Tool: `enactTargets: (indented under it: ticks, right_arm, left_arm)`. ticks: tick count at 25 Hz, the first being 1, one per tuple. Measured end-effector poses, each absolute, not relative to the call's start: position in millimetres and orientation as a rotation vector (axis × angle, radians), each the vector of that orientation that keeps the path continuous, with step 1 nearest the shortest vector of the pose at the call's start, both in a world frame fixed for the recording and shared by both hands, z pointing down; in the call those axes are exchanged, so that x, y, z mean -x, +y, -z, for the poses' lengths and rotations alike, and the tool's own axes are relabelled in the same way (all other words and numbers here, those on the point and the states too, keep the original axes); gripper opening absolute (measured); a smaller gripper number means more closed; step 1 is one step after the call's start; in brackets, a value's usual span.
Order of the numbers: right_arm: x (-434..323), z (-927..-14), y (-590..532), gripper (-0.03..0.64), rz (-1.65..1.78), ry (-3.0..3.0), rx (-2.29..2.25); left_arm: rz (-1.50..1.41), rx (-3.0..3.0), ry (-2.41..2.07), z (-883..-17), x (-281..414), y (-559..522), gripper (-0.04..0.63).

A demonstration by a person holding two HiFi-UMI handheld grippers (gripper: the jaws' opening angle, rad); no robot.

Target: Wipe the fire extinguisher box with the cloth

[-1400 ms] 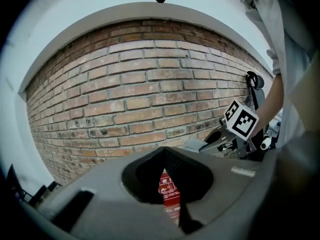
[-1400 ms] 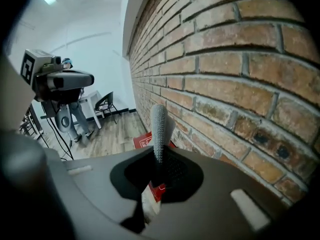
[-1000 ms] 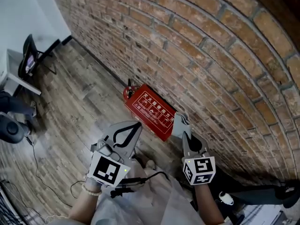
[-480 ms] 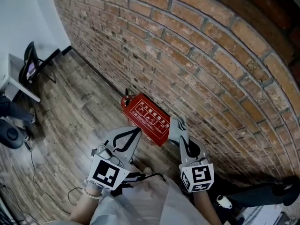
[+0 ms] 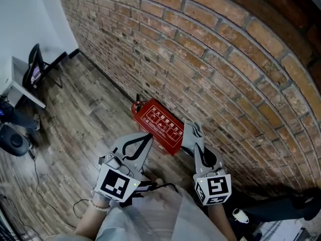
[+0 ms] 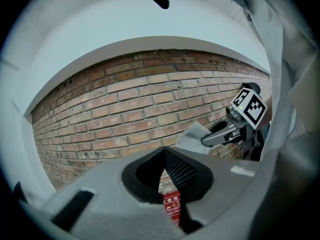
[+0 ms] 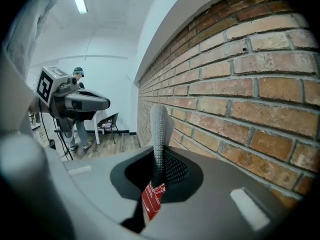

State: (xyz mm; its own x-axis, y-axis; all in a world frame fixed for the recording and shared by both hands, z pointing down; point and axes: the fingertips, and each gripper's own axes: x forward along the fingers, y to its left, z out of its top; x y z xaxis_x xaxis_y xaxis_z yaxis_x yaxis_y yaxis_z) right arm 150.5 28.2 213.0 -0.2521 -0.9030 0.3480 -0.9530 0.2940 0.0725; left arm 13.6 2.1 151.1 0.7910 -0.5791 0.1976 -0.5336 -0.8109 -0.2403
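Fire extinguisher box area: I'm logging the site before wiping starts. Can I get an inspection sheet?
Surface: wood plank floor.
Job's things: red fire extinguisher box on the floor by the brick wall; grey cloth in the right gripper.
Clutter: red extinguisher at the box's far end.
Grippers: left gripper shut, empty; right gripper shut on the cloth.
Cables: black cable on the floor at left; another by the left gripper.
Surroundings: black chair and white table at far left.

Under me, the wooden plank floor carries the red fire extinguisher box against the brick wall; a black chair and a thin cable are farther left.
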Motion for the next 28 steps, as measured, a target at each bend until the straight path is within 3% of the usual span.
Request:
enactTargets:
  ticks: [28]
  right_arm:
    - [-141.4, -212.0, 29.5, 0.018, -0.186, -2.252, -1.655]
  left_arm:
    - [0.385, 2.794, 0.912, -151.9, -8.1, 6.5, -0.002]
